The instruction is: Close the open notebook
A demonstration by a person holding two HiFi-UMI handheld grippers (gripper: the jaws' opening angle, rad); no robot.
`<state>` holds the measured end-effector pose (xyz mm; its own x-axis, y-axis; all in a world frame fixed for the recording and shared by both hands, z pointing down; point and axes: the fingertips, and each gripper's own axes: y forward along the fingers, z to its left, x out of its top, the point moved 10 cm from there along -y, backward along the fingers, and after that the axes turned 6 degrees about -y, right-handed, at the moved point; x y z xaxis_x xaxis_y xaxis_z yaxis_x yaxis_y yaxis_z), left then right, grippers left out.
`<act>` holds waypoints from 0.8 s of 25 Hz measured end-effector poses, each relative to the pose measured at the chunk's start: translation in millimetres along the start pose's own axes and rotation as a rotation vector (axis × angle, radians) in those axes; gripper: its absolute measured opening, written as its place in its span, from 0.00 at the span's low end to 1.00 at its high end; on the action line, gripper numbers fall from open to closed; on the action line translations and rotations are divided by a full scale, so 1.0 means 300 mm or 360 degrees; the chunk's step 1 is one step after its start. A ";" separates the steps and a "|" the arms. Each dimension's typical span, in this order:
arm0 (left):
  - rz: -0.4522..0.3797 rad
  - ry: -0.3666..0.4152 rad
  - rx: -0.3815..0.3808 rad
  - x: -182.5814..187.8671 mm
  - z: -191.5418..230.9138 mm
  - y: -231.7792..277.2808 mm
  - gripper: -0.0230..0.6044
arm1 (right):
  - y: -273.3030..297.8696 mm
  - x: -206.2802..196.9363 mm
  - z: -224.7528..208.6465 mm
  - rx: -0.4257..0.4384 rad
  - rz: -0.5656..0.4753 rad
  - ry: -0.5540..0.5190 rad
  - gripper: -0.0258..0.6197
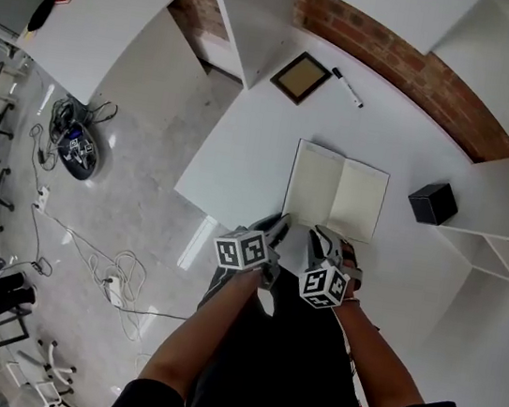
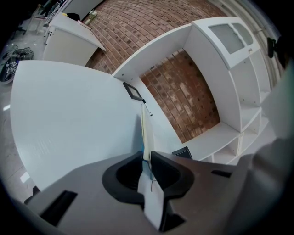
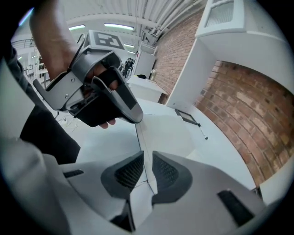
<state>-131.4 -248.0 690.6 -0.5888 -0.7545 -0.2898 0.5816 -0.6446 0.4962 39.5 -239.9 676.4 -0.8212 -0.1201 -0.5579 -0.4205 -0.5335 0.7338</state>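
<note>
Here, open notebook point(image 1: 337, 191), blank pages.

Bright, even indoor light — ceiling strip lights point(image 3: 117, 26) show in the right gripper view, and glare streaks the floor point(image 1: 197, 241). Both gripper views bend strongly, darkening to black corners.

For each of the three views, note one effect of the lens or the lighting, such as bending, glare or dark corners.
Head view: fisheye bows the brick wall and the table edge; a glare streak lies on the floor. Left gripper view: black vignette at the corners, and the shelves curve. Right gripper view: the ceiling lights blow out white.
</note>
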 end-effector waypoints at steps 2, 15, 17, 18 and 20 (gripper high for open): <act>-0.0002 0.0013 -0.0001 0.003 -0.019 -0.004 0.12 | -0.025 -0.003 -0.006 -0.0019 -0.0012 0.0079 0.10; 0.0045 0.0169 0.0093 0.017 -0.156 -0.038 0.10 | -0.215 -0.074 -0.092 -0.0108 -0.0054 0.0519 0.04; 0.0055 0.0205 0.0106 0.017 -0.174 -0.035 0.09 | -0.237 -0.103 -0.106 -0.0140 -0.0044 0.0542 0.04; 0.0069 0.0234 0.0114 0.016 -0.184 -0.032 0.09 | -0.247 -0.117 -0.112 -0.0154 -0.0039 0.0554 0.04; 0.0101 0.0300 0.0119 0.014 -0.211 -0.025 0.08 | -0.268 -0.141 -0.124 -0.0182 -0.0032 0.0587 0.04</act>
<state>-102.7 -254.1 633.7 -0.4329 -0.8077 -0.4003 0.5668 -0.5892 0.5758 122.5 -223.1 626.5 -0.6103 -0.3907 -0.6891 -0.3725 -0.6262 0.6849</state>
